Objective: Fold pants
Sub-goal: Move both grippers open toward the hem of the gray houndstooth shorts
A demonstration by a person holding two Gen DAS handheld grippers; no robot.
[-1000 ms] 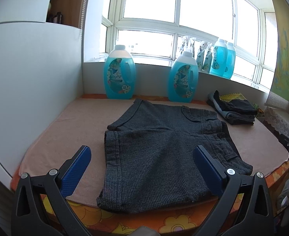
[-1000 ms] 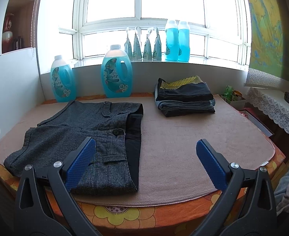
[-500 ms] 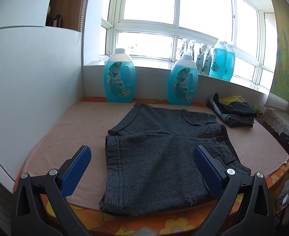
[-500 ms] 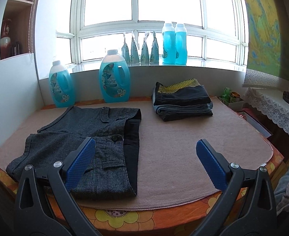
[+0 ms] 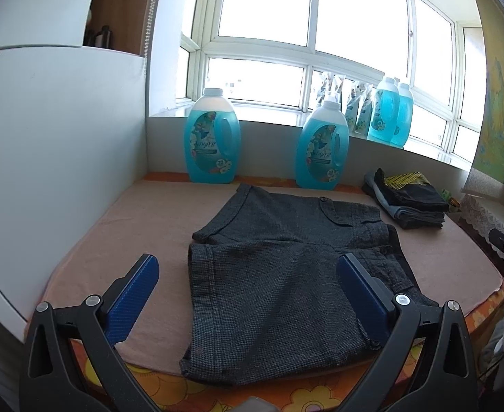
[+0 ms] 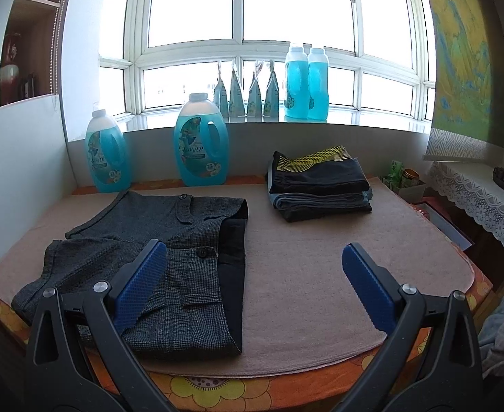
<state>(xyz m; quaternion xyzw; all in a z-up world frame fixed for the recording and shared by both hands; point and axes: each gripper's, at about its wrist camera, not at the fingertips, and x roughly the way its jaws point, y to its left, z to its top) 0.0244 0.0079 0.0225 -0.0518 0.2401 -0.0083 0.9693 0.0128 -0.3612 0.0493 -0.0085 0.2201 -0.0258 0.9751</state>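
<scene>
You have one pair of grey woven shorts lying flat on the beige towel mat, waistband toward the right, legs toward the left. Your left gripper and right gripper are both spread wide and hold nothing. Two folded garments are stacked behind; four blue bottles stand.

You can read "72" in a small round badge on the label of each large blue detergent bottle; the script brand name above it is illegible.
</scene>
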